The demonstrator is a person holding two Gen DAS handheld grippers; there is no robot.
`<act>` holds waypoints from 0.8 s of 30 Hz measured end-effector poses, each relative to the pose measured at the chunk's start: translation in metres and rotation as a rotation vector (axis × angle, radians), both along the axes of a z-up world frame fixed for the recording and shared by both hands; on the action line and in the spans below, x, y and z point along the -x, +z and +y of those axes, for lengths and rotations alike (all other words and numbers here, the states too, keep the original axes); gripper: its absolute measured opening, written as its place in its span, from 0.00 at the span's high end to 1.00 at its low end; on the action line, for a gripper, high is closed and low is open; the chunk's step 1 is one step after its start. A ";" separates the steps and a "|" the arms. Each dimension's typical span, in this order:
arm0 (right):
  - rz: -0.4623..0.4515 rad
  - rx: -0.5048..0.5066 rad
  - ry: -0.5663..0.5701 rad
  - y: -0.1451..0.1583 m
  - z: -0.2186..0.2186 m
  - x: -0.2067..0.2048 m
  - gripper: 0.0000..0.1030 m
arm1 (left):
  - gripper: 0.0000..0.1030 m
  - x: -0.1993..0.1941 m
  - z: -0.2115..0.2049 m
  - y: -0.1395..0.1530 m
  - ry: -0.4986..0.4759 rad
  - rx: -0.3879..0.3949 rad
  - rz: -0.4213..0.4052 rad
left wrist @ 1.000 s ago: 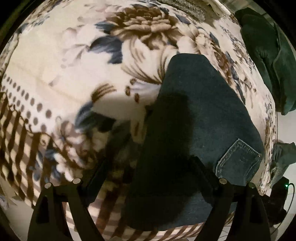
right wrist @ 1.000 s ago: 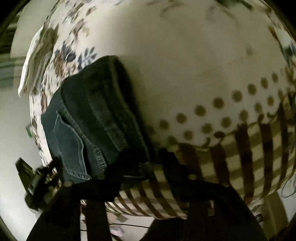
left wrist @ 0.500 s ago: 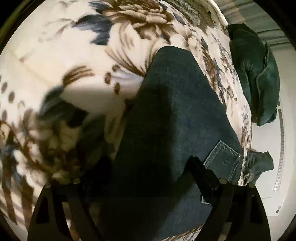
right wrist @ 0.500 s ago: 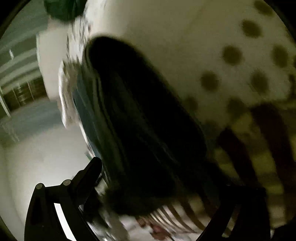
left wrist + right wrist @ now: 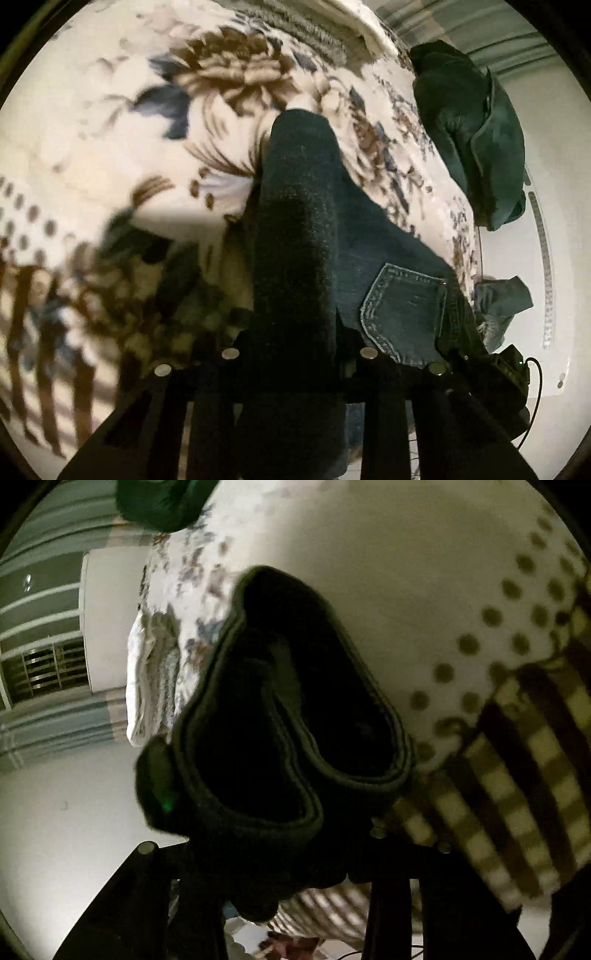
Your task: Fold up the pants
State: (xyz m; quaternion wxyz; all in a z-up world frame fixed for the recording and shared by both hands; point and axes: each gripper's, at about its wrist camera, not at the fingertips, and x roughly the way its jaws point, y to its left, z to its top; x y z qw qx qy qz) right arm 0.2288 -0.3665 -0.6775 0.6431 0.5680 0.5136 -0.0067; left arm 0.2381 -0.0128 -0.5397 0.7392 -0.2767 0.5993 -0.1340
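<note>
The dark blue jeans (image 5: 306, 221) lie folded on the flowered bed blanket (image 5: 110, 147), back pocket (image 5: 402, 310) facing up at the right. My left gripper (image 5: 295, 354) is shut on the near edge of the jeans, which bunches up between the fingers. In the right wrist view the jeans (image 5: 288, 709) are lifted, layered edges facing the camera. My right gripper (image 5: 280, 849) is shut on their lower edge.
A dark green garment (image 5: 472, 129) lies at the bed's far right. A grey-blue cloth (image 5: 506, 295) hangs off the bed edge. The blanket's dotted and striped border (image 5: 517, 757) runs along the near side. White floor (image 5: 66, 830) lies beyond the bed.
Both grippers have closed on the near edge of the jeans and raised it. The denim now stands bunched between the left fingers, and the layered edge has turned toward the right camera.
</note>
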 end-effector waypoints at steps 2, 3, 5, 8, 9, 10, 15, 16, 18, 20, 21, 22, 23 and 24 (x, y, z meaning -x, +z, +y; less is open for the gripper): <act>0.006 0.015 0.020 0.018 0.005 0.001 0.63 | 0.77 0.003 0.011 0.014 0.013 0.012 0.002; 0.006 0.018 0.035 0.030 0.007 0.002 0.63 | 0.77 0.004 0.018 0.022 0.022 0.019 -0.002; 0.001 0.022 0.063 0.052 0.020 0.001 0.63 | 0.77 0.004 0.032 0.039 0.042 0.035 -0.007; -0.026 0.016 0.095 0.093 0.040 -0.006 0.63 | 0.77 -0.003 0.055 0.075 0.066 0.042 -0.043; -0.036 0.011 0.098 0.105 0.046 -0.008 0.63 | 0.77 -0.007 0.059 0.086 0.072 0.040 -0.059; -0.051 0.004 0.102 0.116 0.052 -0.014 0.63 | 0.77 -0.016 0.067 0.104 0.079 0.034 -0.085; -0.155 -0.001 0.134 0.172 0.090 -0.093 0.63 | 0.77 -0.072 0.094 0.157 0.125 0.023 -0.171; -0.174 -0.001 0.137 0.183 0.098 -0.118 0.63 | 0.77 -0.089 0.099 0.167 0.133 0.022 -0.190; -0.220 -0.004 0.146 0.199 0.107 -0.156 0.63 | 0.77 -0.133 0.107 0.185 0.149 0.014 -0.235; -0.259 -0.006 0.145 0.208 0.117 -0.205 0.63 | 0.77 -0.175 0.116 0.195 0.164 0.011 -0.263; -0.278 -0.007 0.146 0.211 0.121 -0.230 0.63 | 0.77 -0.198 0.120 0.197 0.170 0.012 -0.275; -0.295 -0.004 0.146 0.212 0.125 -0.255 0.63 | 0.77 -0.221 0.125 0.197 0.178 0.015 -0.284; -0.311 -0.004 0.147 0.212 0.129 -0.282 0.63 | 0.77 -0.243 0.131 0.196 0.187 0.018 -0.292; -0.318 -0.002 0.146 0.210 0.131 -0.303 0.63 | 0.77 -0.266 0.134 0.193 0.192 0.022 -0.301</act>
